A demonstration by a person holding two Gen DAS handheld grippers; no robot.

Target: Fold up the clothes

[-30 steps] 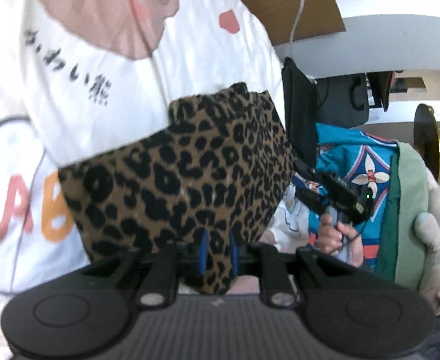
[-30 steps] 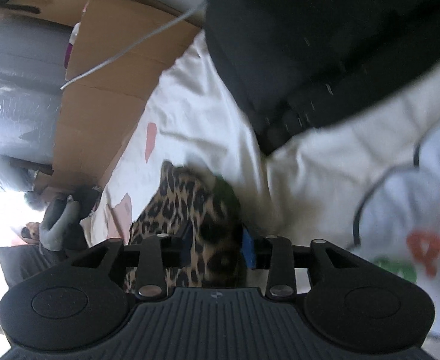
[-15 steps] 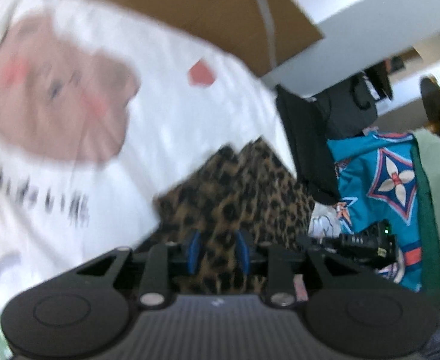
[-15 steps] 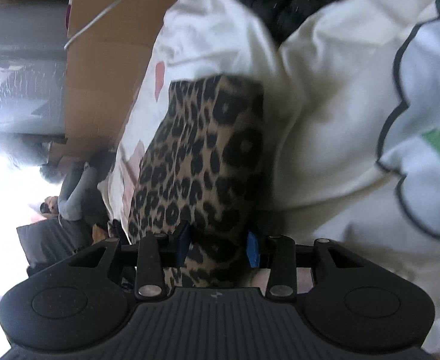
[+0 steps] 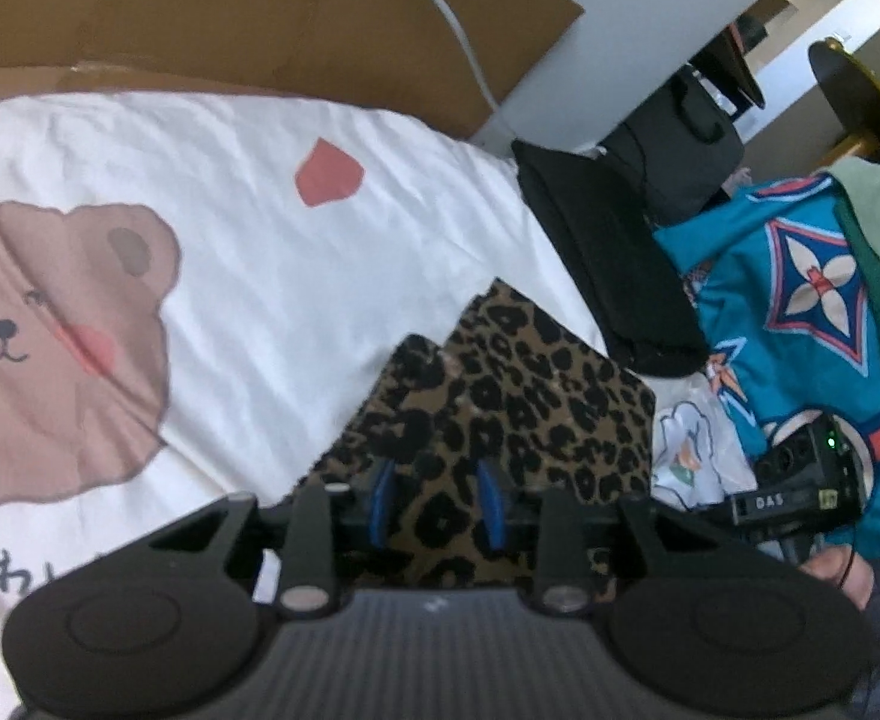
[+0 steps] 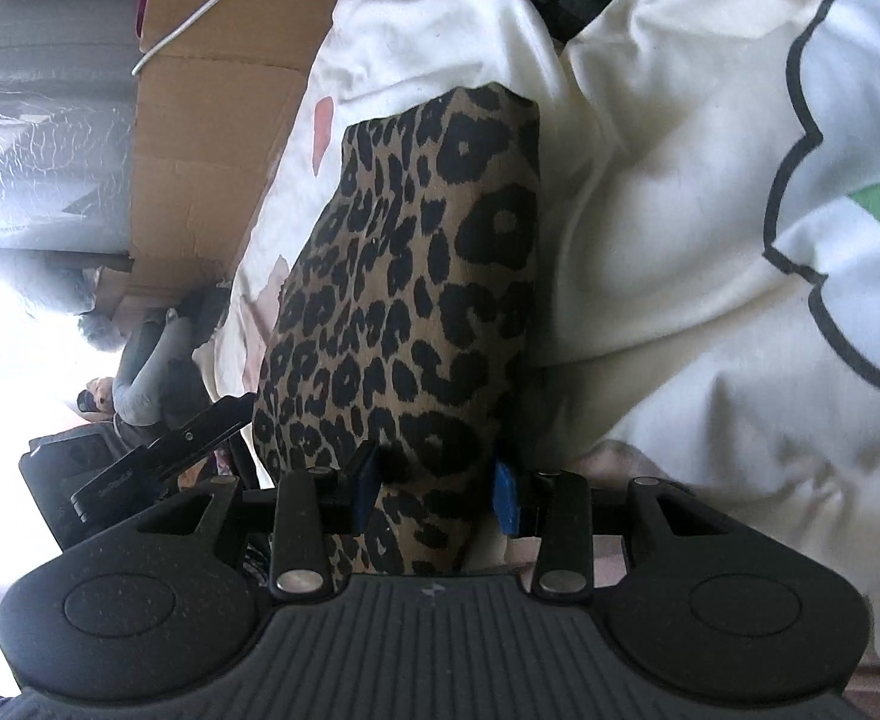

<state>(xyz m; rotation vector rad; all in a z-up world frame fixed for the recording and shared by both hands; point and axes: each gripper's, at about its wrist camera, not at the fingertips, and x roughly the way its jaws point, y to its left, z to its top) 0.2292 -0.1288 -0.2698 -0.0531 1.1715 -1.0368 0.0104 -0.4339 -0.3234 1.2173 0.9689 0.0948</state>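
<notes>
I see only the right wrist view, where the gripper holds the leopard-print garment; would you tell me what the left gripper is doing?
Observer: The left gripper has its jaws opening; the leopard-print garment sits between its pads, seemingly no longer pinched.
Operator: Thank you. What is printed on the bedding on that side?
Observer: A brown bear face is printed on the white sheet, left of the garment.
Operator: And to the garment's right?
Observer: A teal patterned garment is heaped at the right of that view.
</notes>
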